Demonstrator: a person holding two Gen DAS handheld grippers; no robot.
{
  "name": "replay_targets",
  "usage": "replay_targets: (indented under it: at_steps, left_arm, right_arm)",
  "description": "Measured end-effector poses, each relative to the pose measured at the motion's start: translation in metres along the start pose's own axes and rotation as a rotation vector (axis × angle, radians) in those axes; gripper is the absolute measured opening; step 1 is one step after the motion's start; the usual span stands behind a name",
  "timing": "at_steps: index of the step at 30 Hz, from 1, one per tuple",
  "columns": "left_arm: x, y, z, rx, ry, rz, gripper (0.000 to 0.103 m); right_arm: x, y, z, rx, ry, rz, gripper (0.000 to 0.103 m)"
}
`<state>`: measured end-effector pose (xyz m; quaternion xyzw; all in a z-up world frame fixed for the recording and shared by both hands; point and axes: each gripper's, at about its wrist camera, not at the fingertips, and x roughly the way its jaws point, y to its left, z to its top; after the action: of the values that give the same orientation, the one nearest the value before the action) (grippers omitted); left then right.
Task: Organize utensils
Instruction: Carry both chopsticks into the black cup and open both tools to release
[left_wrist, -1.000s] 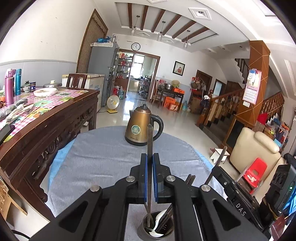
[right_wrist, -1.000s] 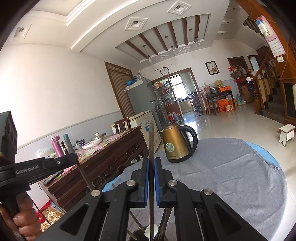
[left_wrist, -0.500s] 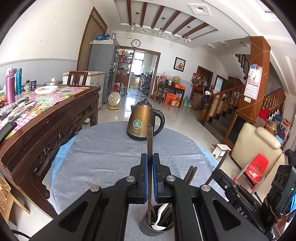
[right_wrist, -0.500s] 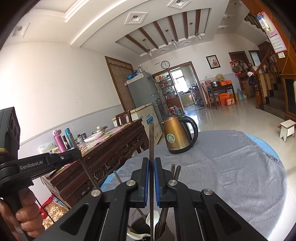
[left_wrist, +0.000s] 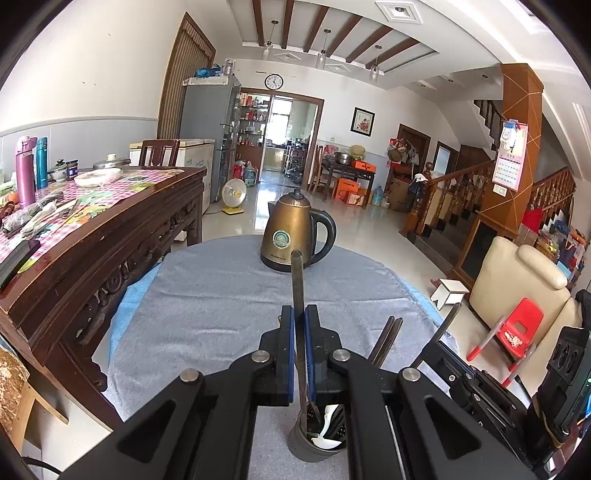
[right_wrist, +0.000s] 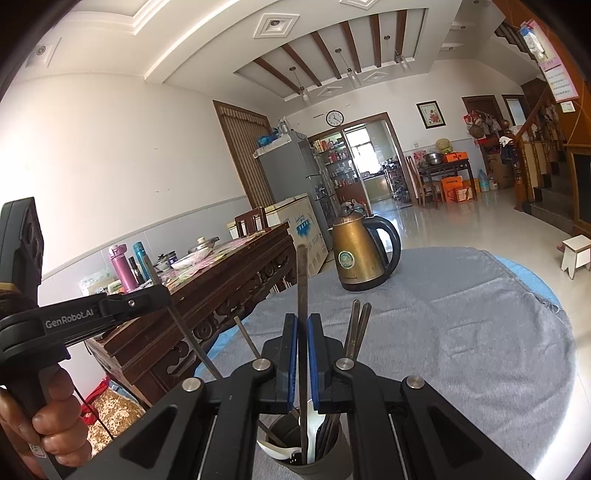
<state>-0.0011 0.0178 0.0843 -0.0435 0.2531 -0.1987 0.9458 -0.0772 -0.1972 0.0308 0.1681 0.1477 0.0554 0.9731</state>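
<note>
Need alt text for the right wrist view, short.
The right gripper has its jaws shut on a dark chopstick standing upright, its lower end in a grey utensil cup with a white spoon. A brass kettle stands beyond on the grey tablecloth; the left gripper holds another chopstick at left.

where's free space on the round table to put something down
Most of the grey cloth is bare: the wide stretch between the kettle at the far edge and the utensil cup at the near edge. It is crowded only around the cup, where both grippers hold chopsticks.
</note>
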Motion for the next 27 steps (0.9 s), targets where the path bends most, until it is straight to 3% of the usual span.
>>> replay_targets:
  at_steps: [27]
  left_arm:
    - [0.0087,0.0075,-0.0094,-0.001,0.05,0.036,0.007]
  right_arm:
    - [0.0074,0.0039,-0.0067,0.0,0.036,0.002,0.009]
